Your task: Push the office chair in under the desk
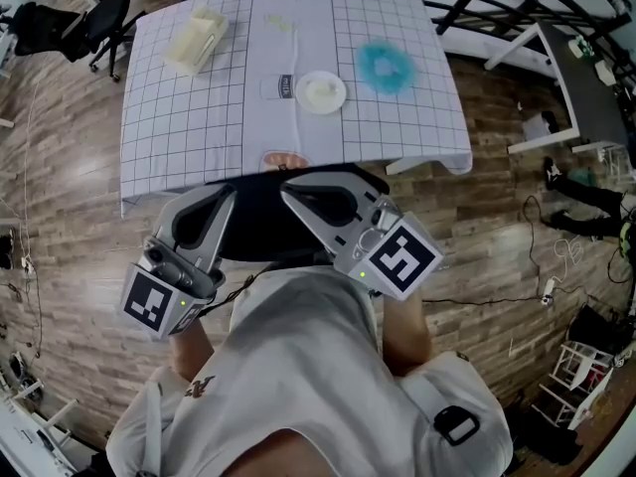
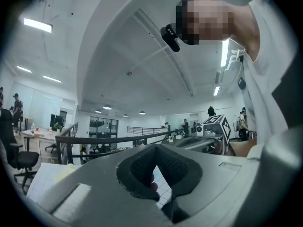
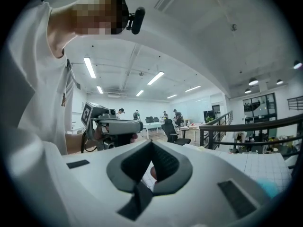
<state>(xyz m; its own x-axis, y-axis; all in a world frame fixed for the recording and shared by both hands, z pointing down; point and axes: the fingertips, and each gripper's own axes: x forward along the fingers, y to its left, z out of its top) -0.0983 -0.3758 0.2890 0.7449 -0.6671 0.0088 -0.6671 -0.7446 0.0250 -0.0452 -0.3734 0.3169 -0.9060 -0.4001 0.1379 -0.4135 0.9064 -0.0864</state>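
The office chair [image 1: 260,225] shows as a black back and seat, tucked at the near edge of the desk [image 1: 199,127], which has a white gridded cloth. My left gripper [image 1: 229,195] is shut and points at the chair's left side. My right gripper [image 1: 287,189] is shut too, its tip over the chair's top edge. In the left gripper view the left gripper [image 2: 156,148] has its dark pads together with nothing between them. The right gripper [image 3: 151,144] looks the same in the right gripper view. My body hides the chair's lower part.
On the desk stand a cream box [image 1: 195,40], a white plate [image 1: 321,91] and a blue fluffy thing [image 1: 385,67]. Another black office chair [image 1: 99,23] stands at the far left. A white table frame [image 1: 556,97] and cables [image 1: 566,251] occupy the floor at right.
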